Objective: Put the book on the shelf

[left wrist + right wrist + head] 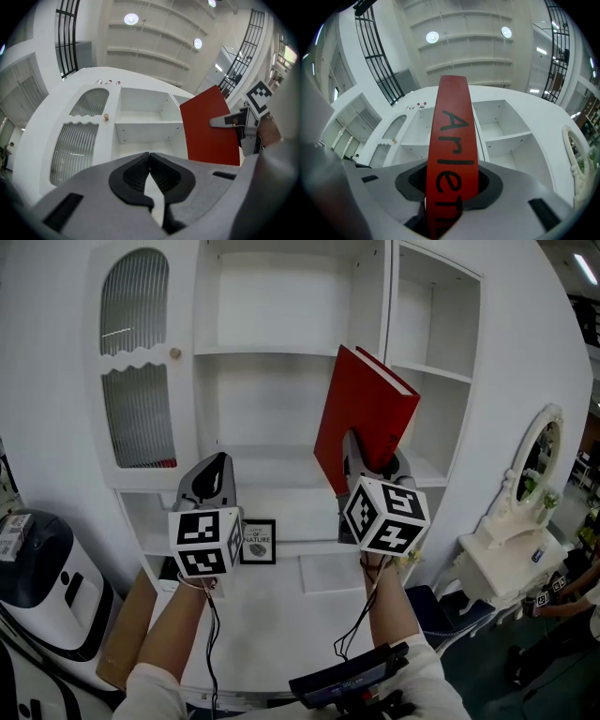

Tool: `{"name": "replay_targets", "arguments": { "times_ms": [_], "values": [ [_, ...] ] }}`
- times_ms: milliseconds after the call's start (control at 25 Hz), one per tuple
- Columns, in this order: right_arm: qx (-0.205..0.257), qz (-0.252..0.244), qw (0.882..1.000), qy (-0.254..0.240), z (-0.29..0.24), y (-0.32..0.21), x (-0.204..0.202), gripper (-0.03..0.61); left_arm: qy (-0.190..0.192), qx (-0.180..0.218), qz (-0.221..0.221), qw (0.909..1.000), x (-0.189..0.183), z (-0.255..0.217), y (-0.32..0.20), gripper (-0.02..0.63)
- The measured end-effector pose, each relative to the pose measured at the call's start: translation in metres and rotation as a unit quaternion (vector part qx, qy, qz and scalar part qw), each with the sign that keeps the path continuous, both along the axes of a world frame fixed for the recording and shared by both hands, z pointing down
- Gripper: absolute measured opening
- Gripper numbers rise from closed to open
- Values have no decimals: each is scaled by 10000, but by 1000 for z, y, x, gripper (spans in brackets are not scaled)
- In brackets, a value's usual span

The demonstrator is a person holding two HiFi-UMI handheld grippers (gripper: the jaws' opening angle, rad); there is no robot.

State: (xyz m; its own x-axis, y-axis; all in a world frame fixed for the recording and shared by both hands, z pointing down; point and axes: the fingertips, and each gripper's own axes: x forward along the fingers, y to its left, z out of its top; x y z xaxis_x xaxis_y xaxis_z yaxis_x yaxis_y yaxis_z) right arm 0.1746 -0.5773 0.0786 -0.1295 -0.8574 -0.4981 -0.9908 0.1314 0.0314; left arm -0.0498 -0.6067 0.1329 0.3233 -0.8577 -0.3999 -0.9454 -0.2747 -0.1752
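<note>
While R gripper [375, 461] tilts up w/ jaws clamped on red book [361, 409], L gripper [150, 159] jaws closed, empty.

left claw [150, 157], right claw [452, 165]: grey, black pads [133, 176]; marker cubes [206, 540]; black cables [214, 634]; white sleeves [155, 692].

The shelf's [281, 351] middle bays lie open ahead; a closed door [136, 371] walls the left.
</note>
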Motion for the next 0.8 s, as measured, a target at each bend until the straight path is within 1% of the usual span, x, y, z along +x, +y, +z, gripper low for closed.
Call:
{"name": "replay_targets", "arguments": {
  "times_ms": [240, 360, 480, 640, 800],
  "values": [
    [72, -101, 9999, -91, -15, 0, 2, 176, 14, 12, 61, 10000, 9, -17, -4, 9],
    [176, -126, 9997, -116, -30, 4, 5, 176, -22, 140, 6, 9999, 12, -28, -5, 9],
    [279, -131, 9995, -83, -47, 8, 4, 176, -34, 198, -28, 9998, 13, -39, -8, 8],
    [395, -68, 9992, -7, -70, 15, 3, 176, 76, 205, -3, 9998, 9, -55, -9, 8],
    [479, -5, 9988, 76, -88, 21, 1, 176, 102, 282, -11, 9995, 7, -71, -7, 8]
  ]
}}
